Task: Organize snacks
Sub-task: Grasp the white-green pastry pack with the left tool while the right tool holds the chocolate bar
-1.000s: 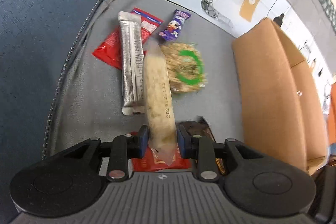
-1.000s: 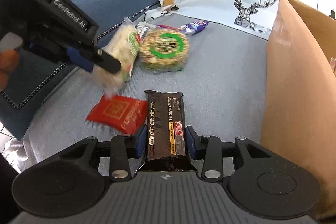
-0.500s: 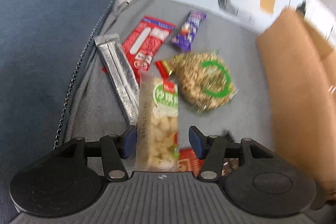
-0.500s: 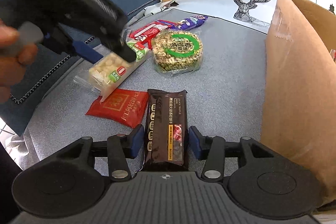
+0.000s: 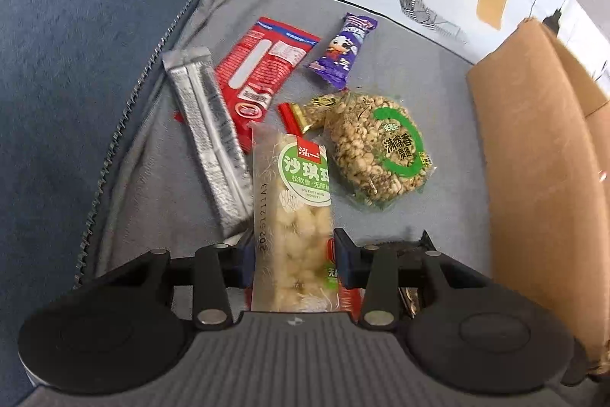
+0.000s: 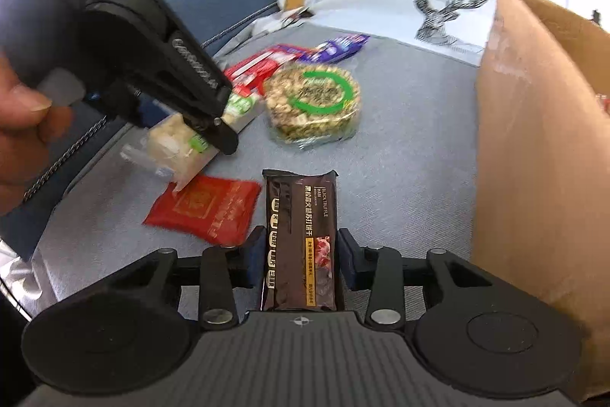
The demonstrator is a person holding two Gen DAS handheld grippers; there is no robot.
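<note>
My left gripper [image 5: 292,250] is closing, and its pads meet the sides of a pale puffed-rice bar with a green label [image 5: 301,178]. The right wrist view shows that left gripper [image 6: 207,136] pointing down, the bar [image 6: 171,140] slanting from it, low end over a flat red packet [image 6: 206,205]. My right gripper [image 6: 301,246] is also closing, its pads against a dark brown snack packet [image 6: 301,216] low over the grey seat [image 6: 400,140]. A round grain cake with a green ring [image 5: 377,155] lies just beyond.
A silver stick pack [image 5: 209,136], a long red packet [image 5: 263,63], a purple candy [image 5: 343,48] and a small red-gold sweet [image 5: 295,117] lie on the seat. An open cardboard box [image 6: 541,159] stands at the right. A blue armrest [image 5: 76,63] borders the left, and a hand [image 6: 23,124] holds the left gripper.
The left jaws opened, the bar turned from on edge to label up, and the jaws have closed on it again. The right jaws loosened briefly, then closed on the dark packet.
</note>
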